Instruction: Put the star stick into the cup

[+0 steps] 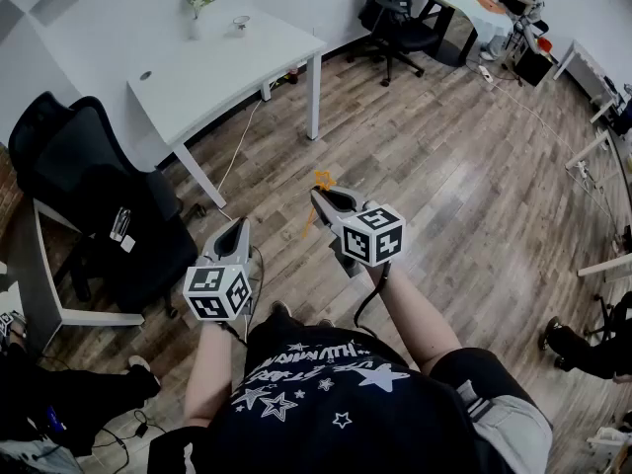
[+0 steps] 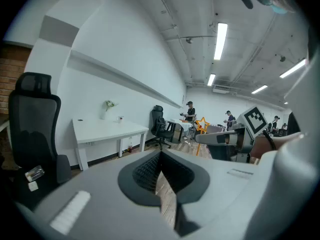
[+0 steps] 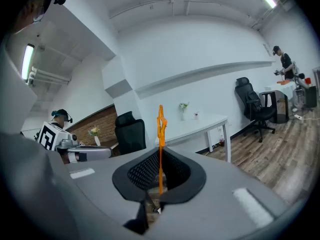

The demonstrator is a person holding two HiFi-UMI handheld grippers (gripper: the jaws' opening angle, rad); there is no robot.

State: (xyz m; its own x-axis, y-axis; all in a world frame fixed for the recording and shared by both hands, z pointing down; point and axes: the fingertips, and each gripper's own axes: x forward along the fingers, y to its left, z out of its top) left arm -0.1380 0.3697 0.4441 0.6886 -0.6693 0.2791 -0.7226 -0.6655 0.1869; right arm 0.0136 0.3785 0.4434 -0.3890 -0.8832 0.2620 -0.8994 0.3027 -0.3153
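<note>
Black office chair [image 1: 79, 166] sits at far left. Beside it the white table [image 1: 227, 77] carries a vase [image 1: 197, 18] and, near that, a small clear vessel that I take to be the cup [image 1: 240, 25], well apart from both tools. Next comes the left gripper [image 1: 239, 227], its jaws closed together on nothing, held out over the wood floor. To its right, the right gripper [image 1: 318, 196] is clamped on the orange star stick [image 3: 160, 134], pinching the thin shaft low down so that the star end stands free beyond the jaws. Trouble would most likely come from that grip: so slim a shaft, held at one point, could swivel or slide during the carry to the table. Once there, a poorly aimed approach could tip the light cup or brush the vase.
</note>
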